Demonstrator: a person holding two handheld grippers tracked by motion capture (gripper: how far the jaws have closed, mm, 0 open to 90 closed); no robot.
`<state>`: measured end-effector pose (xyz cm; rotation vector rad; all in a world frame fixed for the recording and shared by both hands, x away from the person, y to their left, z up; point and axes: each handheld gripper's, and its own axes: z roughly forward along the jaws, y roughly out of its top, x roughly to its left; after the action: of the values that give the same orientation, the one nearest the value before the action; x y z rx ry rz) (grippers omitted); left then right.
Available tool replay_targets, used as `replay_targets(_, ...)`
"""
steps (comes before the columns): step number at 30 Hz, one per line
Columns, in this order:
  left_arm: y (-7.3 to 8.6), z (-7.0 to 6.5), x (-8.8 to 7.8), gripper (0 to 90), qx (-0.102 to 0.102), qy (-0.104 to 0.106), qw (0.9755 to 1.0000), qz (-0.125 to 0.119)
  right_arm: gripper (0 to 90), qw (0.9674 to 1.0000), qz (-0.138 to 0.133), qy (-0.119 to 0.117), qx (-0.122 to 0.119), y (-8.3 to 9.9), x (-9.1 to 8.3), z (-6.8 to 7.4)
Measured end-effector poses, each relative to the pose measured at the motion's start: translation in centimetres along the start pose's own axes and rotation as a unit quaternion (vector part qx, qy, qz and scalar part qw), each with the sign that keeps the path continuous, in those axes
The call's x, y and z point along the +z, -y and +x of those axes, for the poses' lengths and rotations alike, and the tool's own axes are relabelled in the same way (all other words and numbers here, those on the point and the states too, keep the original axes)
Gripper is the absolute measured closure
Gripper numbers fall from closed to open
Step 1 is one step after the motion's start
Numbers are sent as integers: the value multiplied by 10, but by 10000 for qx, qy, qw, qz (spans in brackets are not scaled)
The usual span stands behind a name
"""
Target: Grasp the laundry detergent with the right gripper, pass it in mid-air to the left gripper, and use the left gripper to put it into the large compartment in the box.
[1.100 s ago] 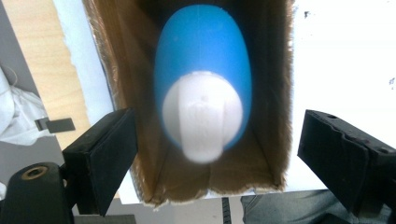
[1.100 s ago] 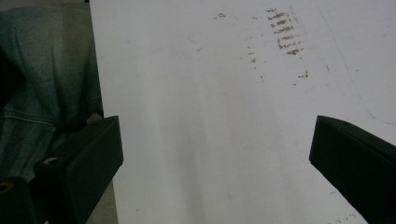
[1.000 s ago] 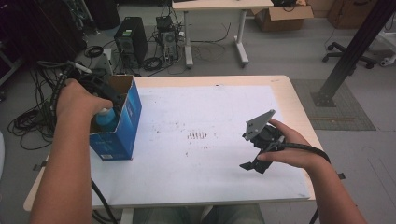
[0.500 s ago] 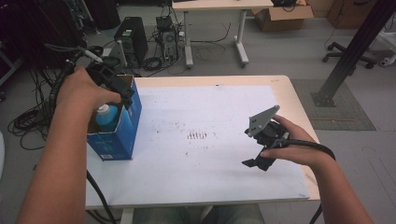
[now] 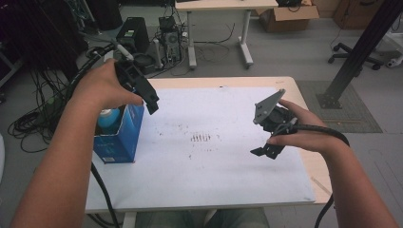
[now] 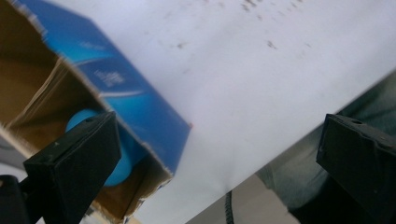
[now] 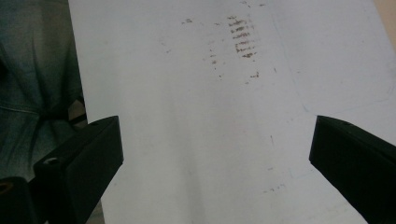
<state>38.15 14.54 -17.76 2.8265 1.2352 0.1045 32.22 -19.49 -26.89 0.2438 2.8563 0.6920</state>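
While the left gripper (image 5: 151,102) hangs wide open and empty at upper left above the blue box (image 5: 121,137), the right gripper (image 5: 266,151) gapes empty at centre right.

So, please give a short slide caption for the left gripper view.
Open left gripper above a blue box holding a blue bottle.

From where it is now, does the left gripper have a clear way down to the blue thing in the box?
Probably yes. The left gripper hangs just above the blue box, jaws wide apart and empty. The box top is open and the blue object inside sits uncovered, though the box walls stand close around it.
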Motion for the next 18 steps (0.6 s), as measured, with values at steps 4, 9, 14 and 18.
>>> replay_targets(4,-8,-19,1,2,776,147,9969,43,28,9996,246,42,-118,-12,-9,-6)
replay_targets(9,-12,-34,7,2,1379,168,9902,161,29,9985,485,-8,-267,-24,-14,-9)
replay_targets(14,-14,-49,14,2,1958,106,9805,153,29,9964,741,-54,-399,-35,-12,-9)
replay_targets(18,-12,-58,22,2,2267,191,9736,201,31,9946,914,-131,-476,-40,-5,-8)
